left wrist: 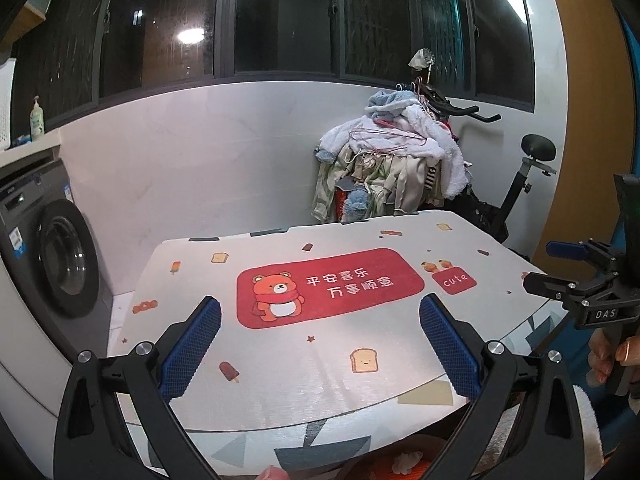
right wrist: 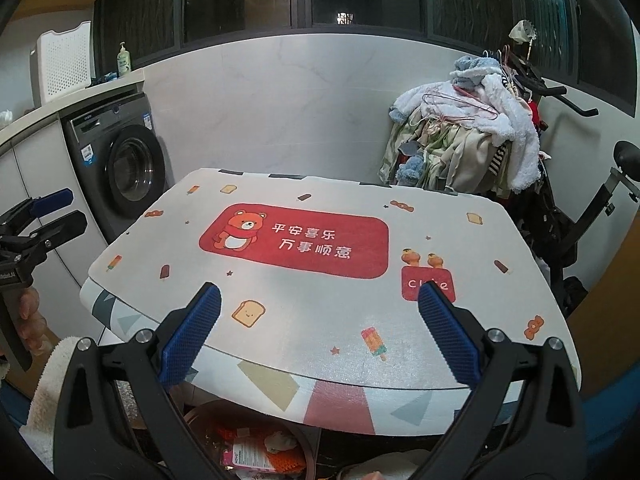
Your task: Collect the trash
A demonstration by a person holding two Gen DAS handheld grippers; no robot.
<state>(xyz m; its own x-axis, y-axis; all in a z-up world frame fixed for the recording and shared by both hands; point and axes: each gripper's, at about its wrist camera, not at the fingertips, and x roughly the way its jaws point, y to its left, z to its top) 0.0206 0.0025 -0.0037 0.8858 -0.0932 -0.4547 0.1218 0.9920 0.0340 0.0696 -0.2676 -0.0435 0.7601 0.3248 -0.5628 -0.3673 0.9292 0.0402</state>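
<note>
Both my claws, left gripper (left wrist: 320, 344) and right gripper (right wrist: 320, 332), hang wide open, holding nothing. Table (right wrist: 304, 304) ahead looks bare; the bin (right wrist: 310, 450) below already holds wrappers, so I'd guess we're nearly done.

Your left wrist view looks forward and down along its claw (left wrist: 320, 344) from just off the near edge of the tabletop (left wrist: 360, 352), facing the windows. Your right wrist view does likewise from a little further right, near its own claw (right wrist: 319, 334). Both share the mat (right wrist: 320, 292), washer (right wrist: 124, 176) and clothes pile (left wrist: 396, 160); each sees the other's claw at its edge.
</note>
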